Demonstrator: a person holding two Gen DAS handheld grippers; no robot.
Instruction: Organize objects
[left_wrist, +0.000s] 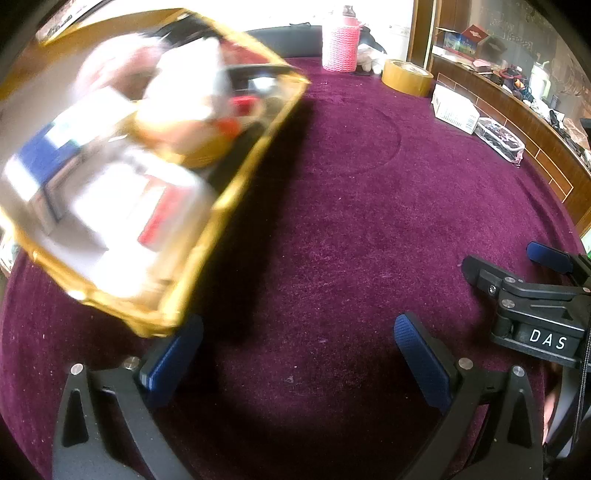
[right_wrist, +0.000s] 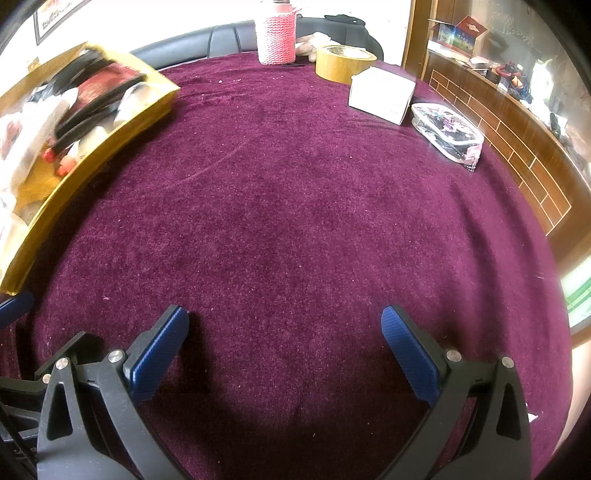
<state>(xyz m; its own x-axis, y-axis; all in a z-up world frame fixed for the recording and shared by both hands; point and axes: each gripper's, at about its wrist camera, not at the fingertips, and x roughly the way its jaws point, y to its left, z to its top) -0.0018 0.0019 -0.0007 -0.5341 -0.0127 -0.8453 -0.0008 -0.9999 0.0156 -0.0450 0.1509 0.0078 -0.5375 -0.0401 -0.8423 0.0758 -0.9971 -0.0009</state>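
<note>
A gold tray (left_wrist: 221, 206) packed with several white boxes and small items sits on the purple cloth at the left, blurred in the left wrist view; it also shows in the right wrist view (right_wrist: 92, 147). My left gripper (left_wrist: 299, 332) is open and empty, its left finger just below the tray's near corner. My right gripper (right_wrist: 284, 325) is open and empty over bare cloth; it also shows in the left wrist view (left_wrist: 517, 269) at the right edge.
At the back stand a pink knitted bottle (right_wrist: 277, 37), a roll of brown tape (right_wrist: 343, 62), a white box (right_wrist: 382, 94) and a clear pouch (right_wrist: 447, 129). A wooden counter (right_wrist: 517, 122) runs along the right. A black chair (right_wrist: 221, 40) is behind the table.
</note>
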